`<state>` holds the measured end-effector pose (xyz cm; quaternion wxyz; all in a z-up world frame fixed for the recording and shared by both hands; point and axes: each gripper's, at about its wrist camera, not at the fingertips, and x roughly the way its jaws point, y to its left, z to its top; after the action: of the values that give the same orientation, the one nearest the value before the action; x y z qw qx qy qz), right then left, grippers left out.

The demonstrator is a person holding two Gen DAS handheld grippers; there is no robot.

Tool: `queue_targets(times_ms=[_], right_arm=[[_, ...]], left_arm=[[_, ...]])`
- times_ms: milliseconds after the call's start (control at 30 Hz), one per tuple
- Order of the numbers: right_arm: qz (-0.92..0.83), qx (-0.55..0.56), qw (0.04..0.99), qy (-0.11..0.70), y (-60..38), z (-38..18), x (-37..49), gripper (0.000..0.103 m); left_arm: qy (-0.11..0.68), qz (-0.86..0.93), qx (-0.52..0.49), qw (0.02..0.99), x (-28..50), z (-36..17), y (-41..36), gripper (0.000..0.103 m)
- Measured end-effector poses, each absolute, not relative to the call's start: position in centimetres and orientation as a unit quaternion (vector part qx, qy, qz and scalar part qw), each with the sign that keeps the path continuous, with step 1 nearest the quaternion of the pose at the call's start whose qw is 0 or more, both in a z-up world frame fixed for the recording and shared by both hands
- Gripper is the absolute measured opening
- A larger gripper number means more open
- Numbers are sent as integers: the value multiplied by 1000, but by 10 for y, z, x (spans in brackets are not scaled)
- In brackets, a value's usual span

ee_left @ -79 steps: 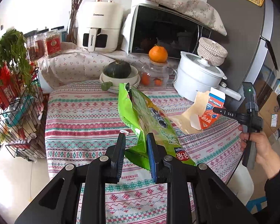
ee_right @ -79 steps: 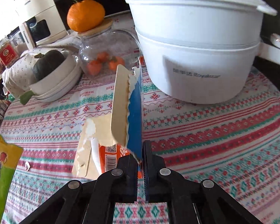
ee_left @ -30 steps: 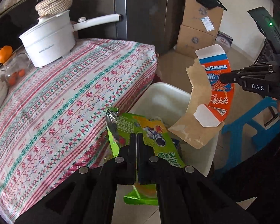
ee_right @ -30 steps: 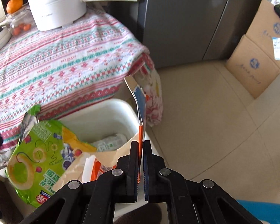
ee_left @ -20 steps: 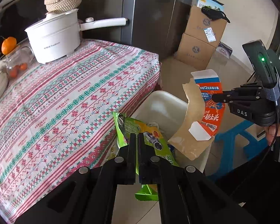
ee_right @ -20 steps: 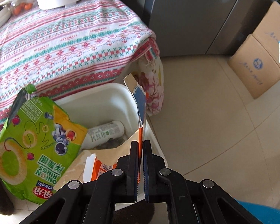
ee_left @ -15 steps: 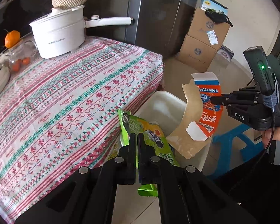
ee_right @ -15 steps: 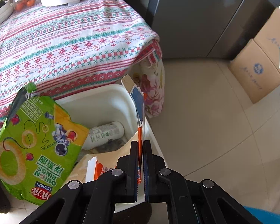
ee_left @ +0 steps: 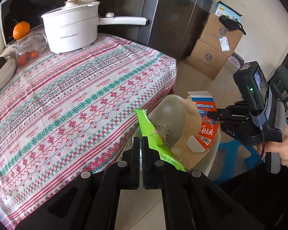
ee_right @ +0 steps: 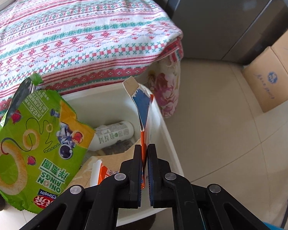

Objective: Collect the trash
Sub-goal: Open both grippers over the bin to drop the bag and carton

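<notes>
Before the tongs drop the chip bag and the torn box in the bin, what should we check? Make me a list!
1. Left tongs pinching the green chip bag: ok, shut on it.
2. Right tongs pinching the torn carton: ok, shut on it.
3. Carton above the white bin: ok.
4. Chip bag fully above the bin: not ok, part hangs past the rim on the table side.
5. Room left in the bin: ok, only a white bottle and a few scraps inside.
6. Bin standing steady on the floor: cannot tell, its base is hidden.
</notes>
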<state>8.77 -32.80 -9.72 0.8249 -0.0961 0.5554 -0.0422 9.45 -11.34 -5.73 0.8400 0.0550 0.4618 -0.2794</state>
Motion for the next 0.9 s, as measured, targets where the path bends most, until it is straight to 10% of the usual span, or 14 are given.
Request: queue_targets(times_ms=[267, 433, 900], right_arm=[[-27, -96, 804, 586, -320, -121, 101, 7], [-30, -55, 812, 581, -326, -112, 103, 51], [-48, 27, 862, 503, -346, -52, 52, 68]], left_arm=[[475, -274, 68, 833, 94, -63, -113, 2], [475, -264, 70, 836, 93, -63, -108, 44], [460, -239, 76, 852, 60, -49, -99, 82]])
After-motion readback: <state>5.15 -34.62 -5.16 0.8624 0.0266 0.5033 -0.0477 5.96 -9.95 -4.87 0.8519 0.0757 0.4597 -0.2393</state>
